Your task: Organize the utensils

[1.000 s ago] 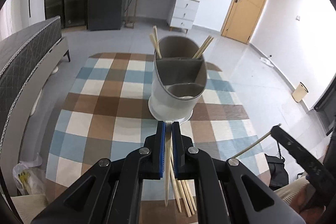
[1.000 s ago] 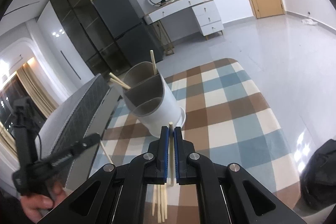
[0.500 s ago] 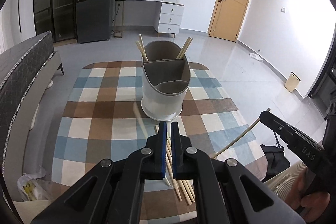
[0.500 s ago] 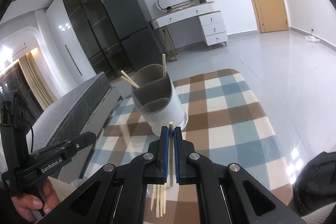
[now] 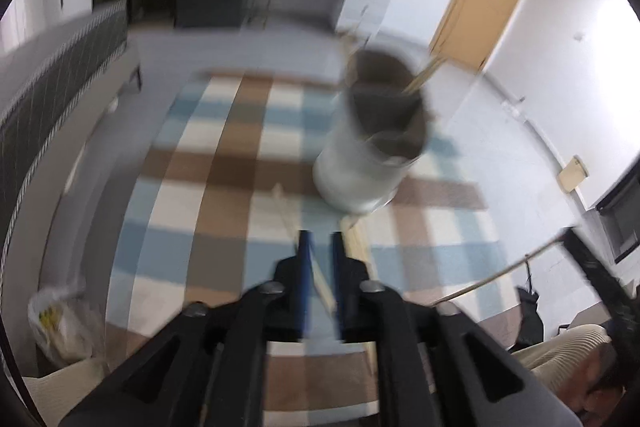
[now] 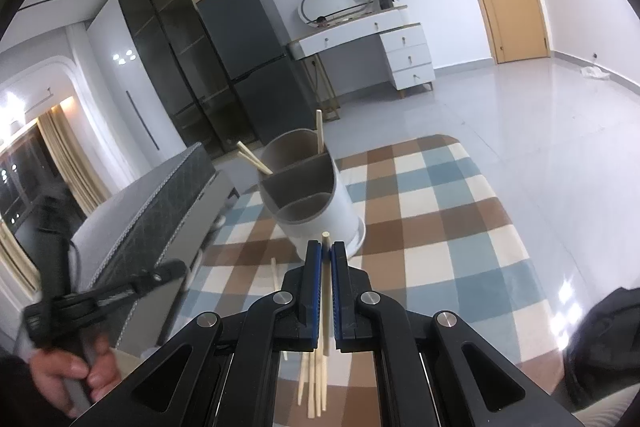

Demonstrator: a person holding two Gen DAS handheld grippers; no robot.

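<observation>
Blur smears the whole left wrist view. Left gripper [image 5: 319,239] jaws stand a little apart; a pale chopstick [image 5: 322,285] seems to lie between them, but whether they grip it I cannot tell. Utensil holder [image 5: 372,147], a white cylinder with grey-brown divided compartments, stands ahead and right on the checked tablecloth [image 5: 224,167], one stick leaning out of its far compartment. Risk, as I judge it: with framing this smeared, a descent could miss the stick or knock the holder's base.

Right wrist view is sharp. Right gripper [image 6: 326,255] has blue-padded jaws clamped on a chopstick [image 6: 326,291], thin round light wood, blunt tip poking just past the pads. Holder [image 6: 308,191] sits directly ahead, smooth plastic, three compartments, sticks already leaning in the far one. Loose chopsticks [image 6: 314,383] lie bunched on the surface below the jaws, and one single stick [image 6: 276,277] lies apart to the left. Risk: the slim smooth stick may pivot in the pads, catch the divider or rim on the way in, or tip the light holder.
</observation>
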